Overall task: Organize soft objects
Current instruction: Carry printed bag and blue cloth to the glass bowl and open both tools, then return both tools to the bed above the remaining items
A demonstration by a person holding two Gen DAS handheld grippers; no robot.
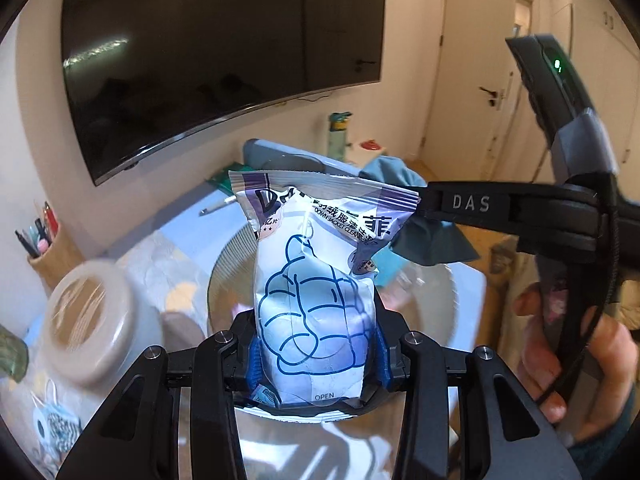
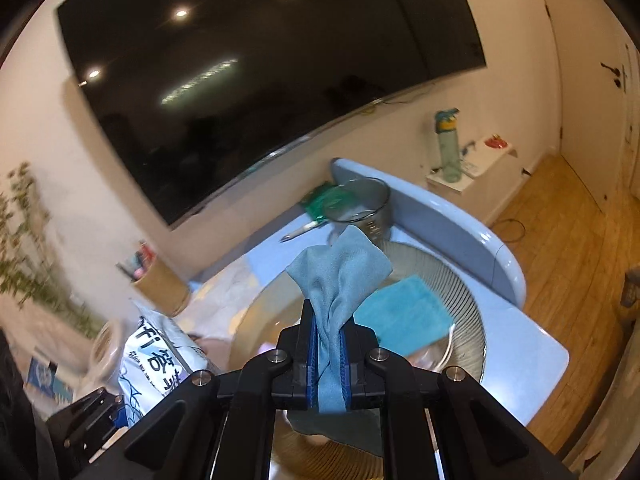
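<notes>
"OPEN"-marked "DOWN JACKET" pouch [image 1: 316, 312]

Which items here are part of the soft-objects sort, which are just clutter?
In play: cleaner pouch in left gripper; blue-grey cloth in right gripper; teal towel; round basket.
Clutter: water bottle, pen cup, metal pot, pen.

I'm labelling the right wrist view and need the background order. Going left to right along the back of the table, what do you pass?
Plant → pen holder → pen → metal pot → green water bottle → red item on the white stand.
</notes>
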